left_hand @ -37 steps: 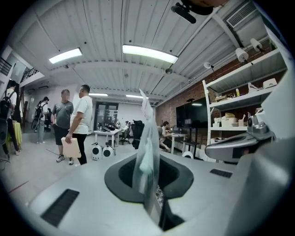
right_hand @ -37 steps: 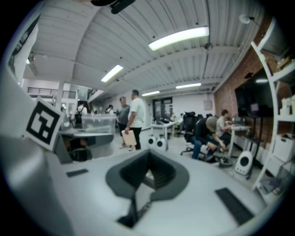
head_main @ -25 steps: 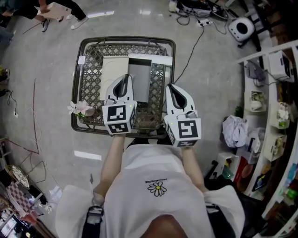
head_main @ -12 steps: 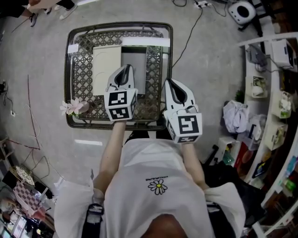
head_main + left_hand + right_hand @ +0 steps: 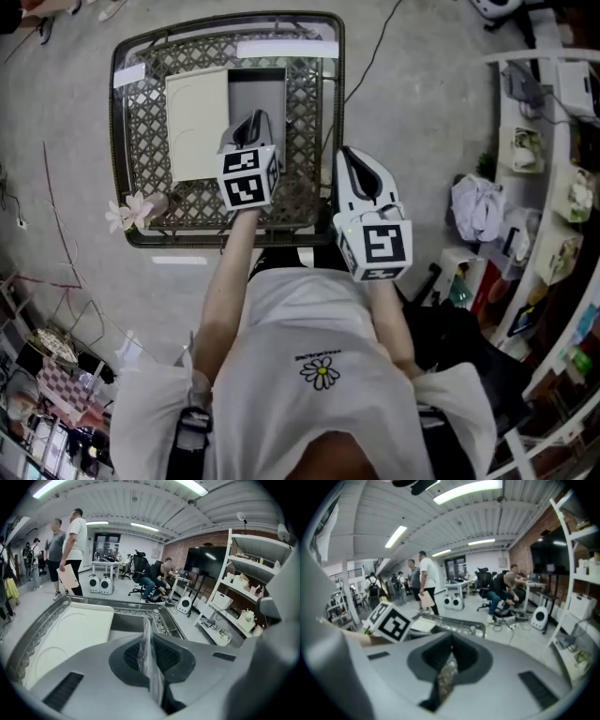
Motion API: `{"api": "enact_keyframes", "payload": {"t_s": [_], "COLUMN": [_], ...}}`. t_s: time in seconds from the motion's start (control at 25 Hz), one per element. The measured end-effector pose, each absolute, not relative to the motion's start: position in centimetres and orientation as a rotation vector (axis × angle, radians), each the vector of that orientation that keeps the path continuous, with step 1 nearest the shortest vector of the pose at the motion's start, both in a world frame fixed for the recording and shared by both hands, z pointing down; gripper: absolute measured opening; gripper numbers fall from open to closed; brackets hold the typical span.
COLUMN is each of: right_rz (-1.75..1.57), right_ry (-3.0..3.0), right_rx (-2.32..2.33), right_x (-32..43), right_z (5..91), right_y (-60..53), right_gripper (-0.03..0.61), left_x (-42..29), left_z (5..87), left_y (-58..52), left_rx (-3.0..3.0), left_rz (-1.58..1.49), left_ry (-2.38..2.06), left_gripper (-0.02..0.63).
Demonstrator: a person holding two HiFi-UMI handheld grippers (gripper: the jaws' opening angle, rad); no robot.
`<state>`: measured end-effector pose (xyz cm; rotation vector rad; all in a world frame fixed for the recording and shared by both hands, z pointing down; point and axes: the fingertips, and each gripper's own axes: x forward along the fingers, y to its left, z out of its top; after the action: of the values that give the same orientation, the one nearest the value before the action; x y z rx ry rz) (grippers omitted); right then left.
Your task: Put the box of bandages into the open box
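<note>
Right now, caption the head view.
Left tongs shut over the open box on a lattice table; right tongs at its edge.

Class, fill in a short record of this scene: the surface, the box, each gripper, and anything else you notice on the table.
Surface: metal lattice table
Open box: lies on the table, white lid folded out to the left, grey inside showing
Left gripper: fingers together, above the box's near end
Right gripper: fingers together, at the table's right edge
Box of bandages: not visible in any view
Other: pink flower at the table's near-left corner
</note>
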<state>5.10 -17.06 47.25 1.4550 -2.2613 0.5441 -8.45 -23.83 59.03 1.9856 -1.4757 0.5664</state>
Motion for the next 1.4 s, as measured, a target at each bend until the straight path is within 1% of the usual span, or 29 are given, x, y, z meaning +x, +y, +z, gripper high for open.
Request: {"api": "enact_keyframes", "payload": {"t_s": [0.32,0.56,0.6,0.64,0.68,0.8,1.04,1.4], "right_rz": [0.571,0.578,0.582,0.585,0.586,0.583,0.584,0.573], "right_ry": [-2.264,-2.270,-2.271,-2.271,-2.272,-2.279,-2.292,-2.327], "right_rx": [1.423,1.381,1.380,1.380,1.381,1.370,1.351,1.326], "right_x": [5.2,5.2,5.2,5.1,5.1,4.9,4.4,3.2], "right_z": [48.4,49.2,49.3,49.3,49.3,49.4,49.4,48.7], "right_y": [-17.2,-17.0,-17.0,-17.0,-17.0,-17.0,-16.9,-16.7], "right_gripper": [0.031,0.031,0.031,0.031,0.031,0.031,0.031,0.031], "left_x": [-8.1,-8.1,-7.9,-7.7,-7.6,-7.6,-8.0,-9.5], "left_z": [60.9,61.5,61.4,61.5,61.6,61.8,60.4,57.9], "left_y": [-23.7,-23.7,-23.7,-23.7,-23.7,-23.6,-23.8,-24.0], "left_rx": [1.902,1.938,1.952,1.961,1.965,1.977,2.055,2.078], "left_rz": [0.499,0.544,0.549,0.550,0.551,0.582,0.642,0.619], "left_ry": [-1.482,-1.504,-1.497,-1.485,-1.475,-1.478,-1.535,-1.616], "left_gripper": [0.021,0.023,0.029,0.073,0.132,0.191,0.221,0.221]}}
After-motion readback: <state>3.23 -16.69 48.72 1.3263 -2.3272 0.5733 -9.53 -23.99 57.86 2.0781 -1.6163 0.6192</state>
